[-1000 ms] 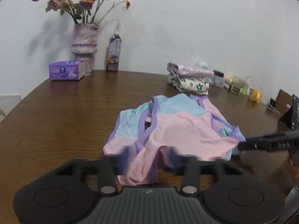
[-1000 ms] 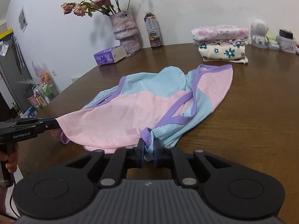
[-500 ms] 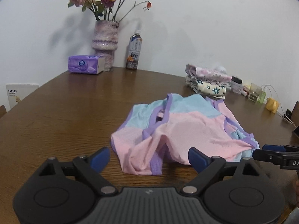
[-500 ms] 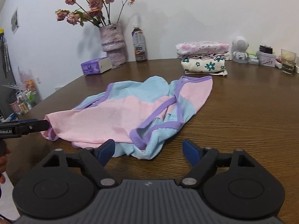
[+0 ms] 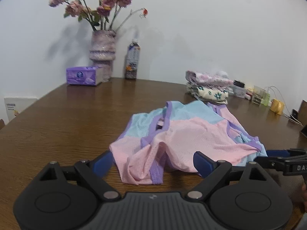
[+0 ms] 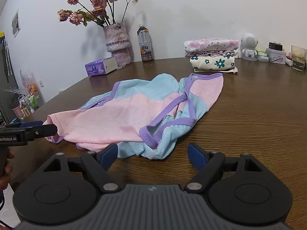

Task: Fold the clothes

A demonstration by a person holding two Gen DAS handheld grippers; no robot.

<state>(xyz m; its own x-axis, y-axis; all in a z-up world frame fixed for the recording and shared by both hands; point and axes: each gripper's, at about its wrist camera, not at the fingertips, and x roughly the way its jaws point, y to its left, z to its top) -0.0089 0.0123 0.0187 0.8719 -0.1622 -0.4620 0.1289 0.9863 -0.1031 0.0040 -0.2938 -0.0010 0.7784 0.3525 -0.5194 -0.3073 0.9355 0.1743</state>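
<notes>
The wooden table [image 6: 249, 115] fills most of my view. On it, at centre frame, lies the pink, blue and purple garment [image 6: 124, 118], crumpled and not yet folded flat. A second ago my right gripper [image 6: 152, 154] pinched its near hem; now its jaws stand wide with only the hem's edge lying between them, untouched. My left gripper [image 5: 151, 162] has spread wide too, the cloth's corner loose between its fingers. Both corners are released, so I judge the next fold needs a fresh grasp.
</notes>
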